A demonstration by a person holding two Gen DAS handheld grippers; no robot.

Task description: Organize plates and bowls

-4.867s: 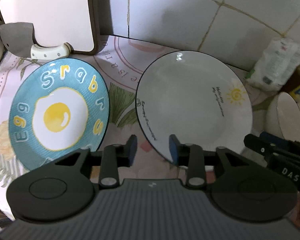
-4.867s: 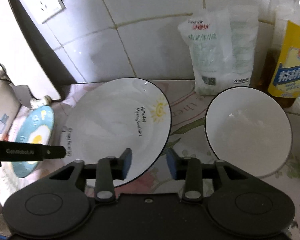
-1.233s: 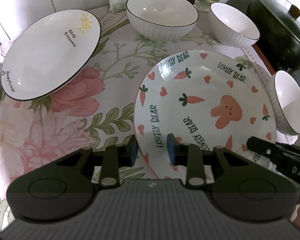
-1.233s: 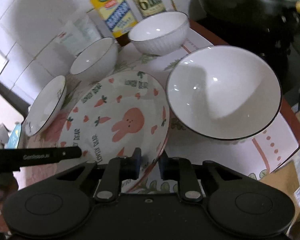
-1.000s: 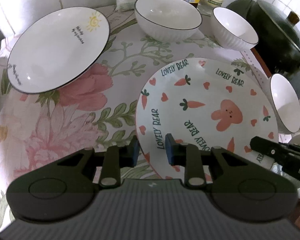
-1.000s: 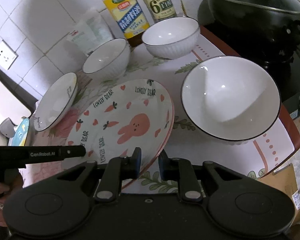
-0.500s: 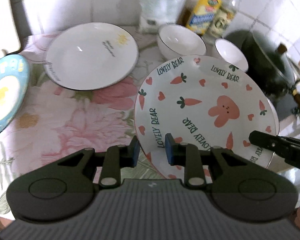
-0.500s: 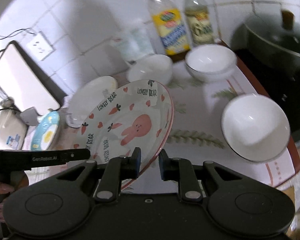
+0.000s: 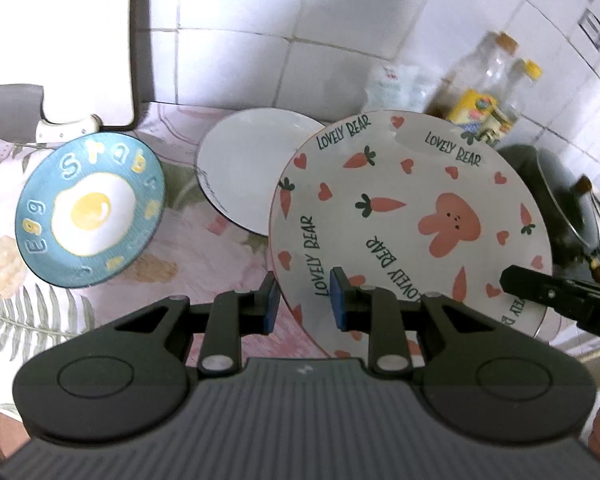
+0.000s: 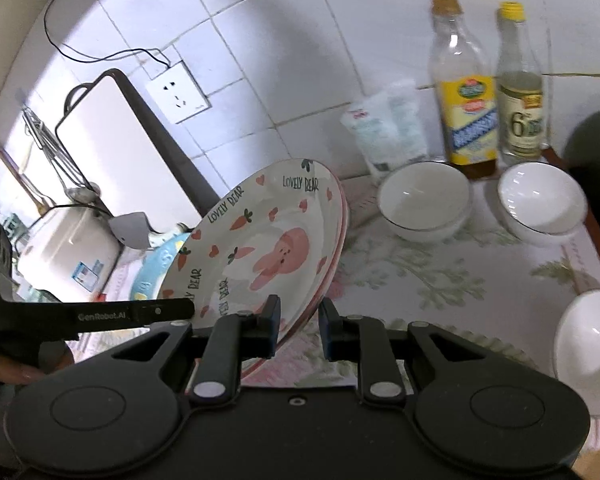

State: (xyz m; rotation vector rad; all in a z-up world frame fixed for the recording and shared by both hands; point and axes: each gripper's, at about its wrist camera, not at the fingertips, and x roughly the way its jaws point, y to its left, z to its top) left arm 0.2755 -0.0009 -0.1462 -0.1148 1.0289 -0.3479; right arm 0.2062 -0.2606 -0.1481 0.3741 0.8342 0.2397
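Note:
A white rabbit-and-carrot plate marked "Lovely Bear" is held tilted in the air above the table. My left gripper is shut on its near left rim. My right gripper is shut on its near right rim, and the plate shows there too. A blue egg plate and a plain white plate lie on the flowered tablecloth below, at the left. Three white bowls stand at the right: one, another, and a third near the table's edge.
Two bottles and a white bag stand against the tiled wall. A white cutting board leans at the back left. A dark pot sits at the right. A white appliance stands far left.
Both grippers have lifted the rabbit plate off the table and carried it left, over the white plate and toward the blue egg plate. The plate is tilted more steeply.

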